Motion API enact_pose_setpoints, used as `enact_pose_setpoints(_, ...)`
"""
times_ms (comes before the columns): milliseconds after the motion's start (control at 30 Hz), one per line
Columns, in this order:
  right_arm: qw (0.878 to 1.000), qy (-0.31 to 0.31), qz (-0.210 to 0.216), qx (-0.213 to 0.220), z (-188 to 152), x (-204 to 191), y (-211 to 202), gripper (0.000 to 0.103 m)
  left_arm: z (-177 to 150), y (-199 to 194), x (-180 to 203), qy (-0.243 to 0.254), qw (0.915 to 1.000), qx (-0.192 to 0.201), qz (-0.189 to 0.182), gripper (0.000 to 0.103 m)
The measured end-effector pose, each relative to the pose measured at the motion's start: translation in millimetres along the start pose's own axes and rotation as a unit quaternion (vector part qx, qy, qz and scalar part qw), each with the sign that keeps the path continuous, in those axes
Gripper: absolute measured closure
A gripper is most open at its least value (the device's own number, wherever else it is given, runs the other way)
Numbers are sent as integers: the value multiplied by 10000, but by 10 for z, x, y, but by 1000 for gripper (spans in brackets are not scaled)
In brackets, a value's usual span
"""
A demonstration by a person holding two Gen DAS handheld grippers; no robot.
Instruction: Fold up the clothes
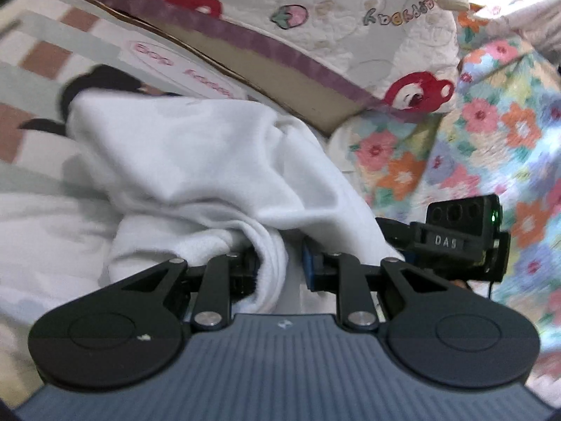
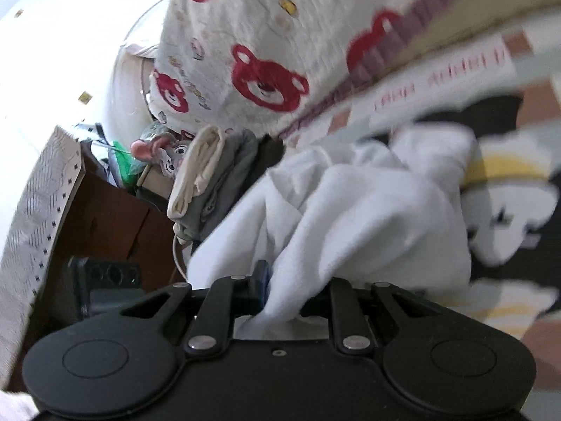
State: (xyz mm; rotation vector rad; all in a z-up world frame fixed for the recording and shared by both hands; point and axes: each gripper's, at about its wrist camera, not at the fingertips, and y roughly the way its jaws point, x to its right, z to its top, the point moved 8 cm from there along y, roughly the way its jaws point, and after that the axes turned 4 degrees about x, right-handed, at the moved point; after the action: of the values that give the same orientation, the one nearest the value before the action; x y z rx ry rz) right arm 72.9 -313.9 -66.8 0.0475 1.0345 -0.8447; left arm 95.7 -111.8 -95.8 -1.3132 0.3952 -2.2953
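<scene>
A bed carried a checked sheet (image 1: 42, 70) and a floral quilt (image 1: 498, 133). A cream quilt with red bears (image 2: 252, 52) was piled behind. A brown cabinet (image 2: 115, 217) stood beside a bright white wall (image 2: 70, 17), cluttered on top.

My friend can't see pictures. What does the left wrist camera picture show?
The left gripper is pinching a fold of a white garment that lies bunched on a bed. Behind it is a white quilt with red bears, and a flowery blanket is on the right.
</scene>
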Motion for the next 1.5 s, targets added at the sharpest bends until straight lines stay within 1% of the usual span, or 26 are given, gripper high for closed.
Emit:
enact_pose_setpoints(33, 9999, -150, 0, 61, 111, -37, -88, 83, 104, 31, 116, 52, 10000, 2, -65, 84)
enact_pose_setpoints(167, 9930, -1098, 155, 399, 727, -396, -364, 83, 478, 82, 715, 777, 9961, 253, -320, 83)
enact_pose_setpoints(233, 9876, -1452, 217, 557, 1008, -492, -513, 78, 570, 185, 848, 901, 9949, 300, -341, 76)
enact_pose_setpoints(267, 9853, -1566, 3, 677, 1137, -451, -583, 75, 549, 278, 827, 864, 9958, 202, -239, 60)
enact_pose_setpoints(300, 9817, -1618, -525, 856, 1260, -311, -650, 69, 505, 364, 773, 841, 9964, 90, -77, 38)
enact_pose_setpoints(333, 9747, -1615, -1158, 1024, 1363, -138, -720, 52, 412, 433, 649, 848, 9962, -50, 214, 32)
enact_pose_setpoints(367, 9616, -1537, -1956, 1163, 1420, 84, -787, 46, 319, 499, 525, 855, 9949, -190, 505, 31)
enact_pose_setpoints(400, 9403, -1461, -2795, 1280, 1436, 318, -863, 46, 224, 551, 394, 920, 9919, -312, 813, 31)
enact_pose_setpoints(433, 9174, -1353, -3487, 1360, 1406, 554, -953, 44, 127, 568, 241, 1120, 9860, -402, 1171, 31)
enact_pose_setpoints(467, 9092, -1194, -3748, 1365, 1338, 731, -1020, 45, 44, 555, 89, 1312, 9784, -495, 1517, 31)
enact_pose_setpoints(500, 9135, -1017, -3712, 1322, 1245, 843, -1061, 45, -11, 512, -38, 1409, 9730, -538, 1749, 31)
enact_pose_setpoints(600, 9293, -666, -3444, 1155, 890, 1024, -1122, 45, -94, 353, -370, 1413, 9646, -514, 2164, 31)
enact_pose_setpoints(667, 9379, -702, -3281, 884, 618, 1026, -1053, 45, -120, 261, -534, 1242, 9672, -333, 2192, 31)
enact_pose_setpoints(733, 9446, -739, -3139, 616, 368, 1019, -973, 45, -154, 291, -542, 1276, 9684, -334, 2117, 35)
enact_pose_setpoints(767, 9458, -777, -3113, 489, 287, 1010, -913, 45, -170, 307, -546, 1293, 9690, -335, 2079, 45)
enact_pose_setpoints(800, 9464, -864, -3092, 358, 212, 997, -851, 45, -187, 322, -550, 1309, 9696, -335, 2042, 62)
enact_pose_setpoints(867, 9457, -1109, -3052, 113, 93, 916, -707, 45, -221, 353, -559, 1343, 9706, -336, 1967, 71)
enact_pose_setpoints(967, 9471, -1332, -2918, -108, -1, 791, -511, 45, -272, 398, -571, 1393, 9722, -337, 1854, 71)
enact_pose_setpoints(1067, 9555, -1058, -2744, -231, -69, 778, -364, 45, -322, 424, -490, 1578, 9720, -341, 1707, 71)
enact_pose_setpoints(1200, 9644, -670, -2487, -595, -220, 791, -137, 45, -388, 435, -513, 1660, 9672, -465, 1867, 64)
enact_pose_setpoints(1267, 9591, -833, -2598, -759, -290, 801, -26, 43, -406, 445, -521, 1644, 9677, -520, 1841, 61)
enact_pose_setpoints(1333, 9490, -994, -2869, -850, -344, 853, 68, 40, -421, 458, -492, 1673, 9686, -541, 1759, 61)
enact_pose_setpoints(1400, 9408, -1041, -3098, -896, -378, 921, 133, 40, -458, 474, -431, 1777, 9689, -584, 1619, 55)
enact_pose_setpoints(1433, 9391, -1023, -3161, -882, -380, 945, 142, 42, -483, 486, -401, 1833, 9688, -620, 1550, 54)
enact_pose_setpoints(1467, 9386, -1031, -3179, -853, -378, 954, 148, 60, -521, 507, -372, 1898, 9681, -687, 1482, 51)
enact_pose_setpoints(1500, 9409, -1105, -3104, -790, -370, 924, 144, 74, -566, 532, -347, 1958, 9670, -794, 1426, 43)
